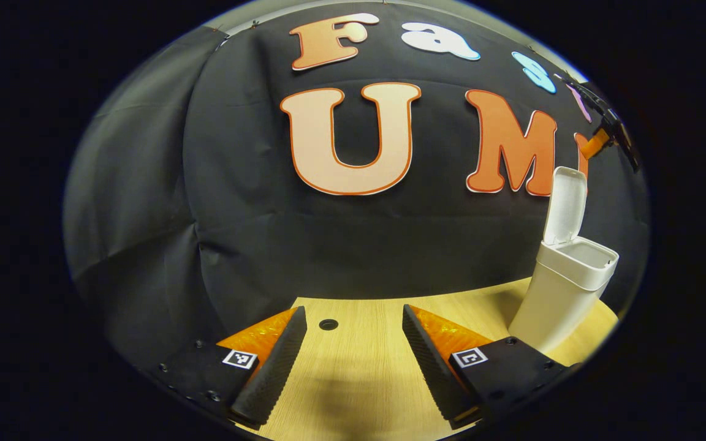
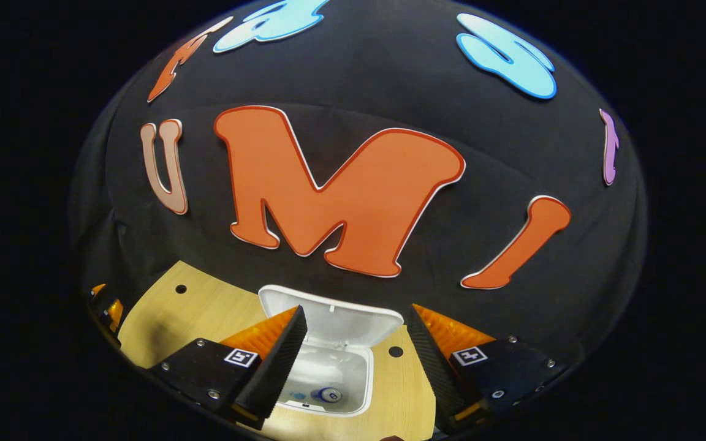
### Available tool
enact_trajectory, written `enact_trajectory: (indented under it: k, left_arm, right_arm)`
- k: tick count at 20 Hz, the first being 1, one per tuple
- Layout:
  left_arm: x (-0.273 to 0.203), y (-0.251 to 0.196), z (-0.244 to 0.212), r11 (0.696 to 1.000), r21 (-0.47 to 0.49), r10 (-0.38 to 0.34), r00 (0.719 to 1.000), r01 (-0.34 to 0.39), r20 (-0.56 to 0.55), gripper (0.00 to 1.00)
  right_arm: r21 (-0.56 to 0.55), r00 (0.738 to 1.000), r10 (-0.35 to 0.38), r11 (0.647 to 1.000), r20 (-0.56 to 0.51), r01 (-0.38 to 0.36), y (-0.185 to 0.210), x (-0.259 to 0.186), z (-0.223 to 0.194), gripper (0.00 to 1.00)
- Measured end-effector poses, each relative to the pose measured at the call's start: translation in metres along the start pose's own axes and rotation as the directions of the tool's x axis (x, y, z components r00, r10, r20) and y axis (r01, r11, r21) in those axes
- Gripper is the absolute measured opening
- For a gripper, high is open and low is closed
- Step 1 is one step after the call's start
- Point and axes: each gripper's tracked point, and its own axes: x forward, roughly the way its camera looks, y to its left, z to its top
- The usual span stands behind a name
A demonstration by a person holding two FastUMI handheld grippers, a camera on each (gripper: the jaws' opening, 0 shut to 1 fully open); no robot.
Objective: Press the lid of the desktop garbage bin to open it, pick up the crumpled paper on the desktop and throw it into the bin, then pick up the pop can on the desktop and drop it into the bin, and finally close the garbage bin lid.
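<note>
bin (image 1: 564, 300): white, upright on the wooden table (image 1: 353, 373), at the right of the left gripper view, near the back edge by the black cloth wall (image 1: 249, 202)
lid (image 1: 565, 205): up, hinged at the back, standing nearly vertical above the opening
bin, right gripper view: seen from above, mouth open between the two fingers, lid tipped back toward the wall
bin contents: pop can (image 2: 329, 394) lying at the bottom, end face up; crumpled paper not made out inside
left gripper (image 1: 353, 358): fingers spread wide, nothing between them, low over bare table, left of the bin and apart from it
right gripper (image 2: 356, 361): fingers spread wide, holding nothing, above the bin mouth
right gripper, left gripper view: small, high at the right edge, above the lid
table holes: one dark round hole (image 1: 328, 324) between the left fingers
</note>
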Motion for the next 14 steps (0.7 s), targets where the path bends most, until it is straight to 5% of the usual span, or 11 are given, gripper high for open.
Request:
enact_trajectory:
  k: [14]
  left_arm:
    - [-0.006, 0.022, -0.006, 0.999, -0.002, 0.047, 0.999, -0.047, -0.006, 0.99]
  right_arm:
    - [0.101, 0.991, 0.025, 0.995, -0.131, -0.011, 0.011, 0.066, -0.011, 1.0]
